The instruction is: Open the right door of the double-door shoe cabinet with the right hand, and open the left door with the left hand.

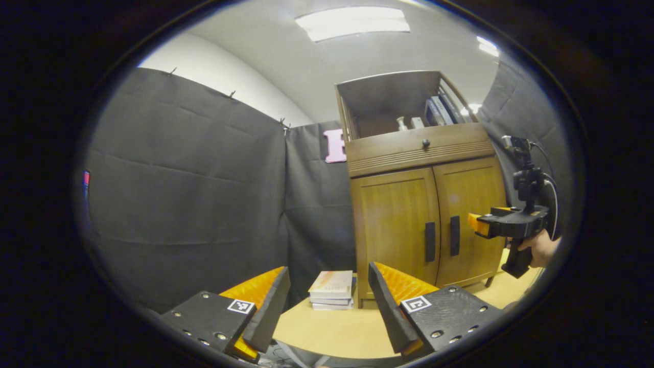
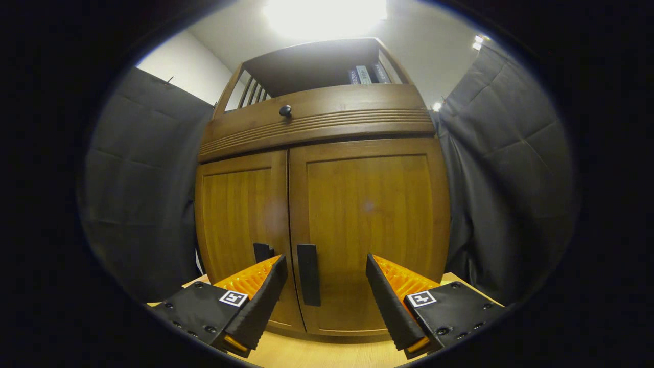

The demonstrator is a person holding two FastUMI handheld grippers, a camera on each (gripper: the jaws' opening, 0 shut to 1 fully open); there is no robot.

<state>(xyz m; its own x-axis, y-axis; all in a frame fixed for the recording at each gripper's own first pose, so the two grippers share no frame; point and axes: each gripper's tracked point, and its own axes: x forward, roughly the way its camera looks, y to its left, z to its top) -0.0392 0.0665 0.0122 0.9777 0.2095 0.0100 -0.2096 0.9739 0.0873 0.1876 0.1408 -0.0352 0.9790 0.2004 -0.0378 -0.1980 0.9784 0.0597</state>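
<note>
Reaching step: the right gripper (image 2: 327, 286), jaws wide, nears the right door handle (image 2: 308, 274) at lower centre; next it must close on it.

The left gripper view looks from well back, low over the table (image 1: 347, 332), toward the cabinet (image 1: 424, 214) at its right. The right gripper view faces its doors (image 2: 368, 230) close up. Both share the cabinet front.
</note>
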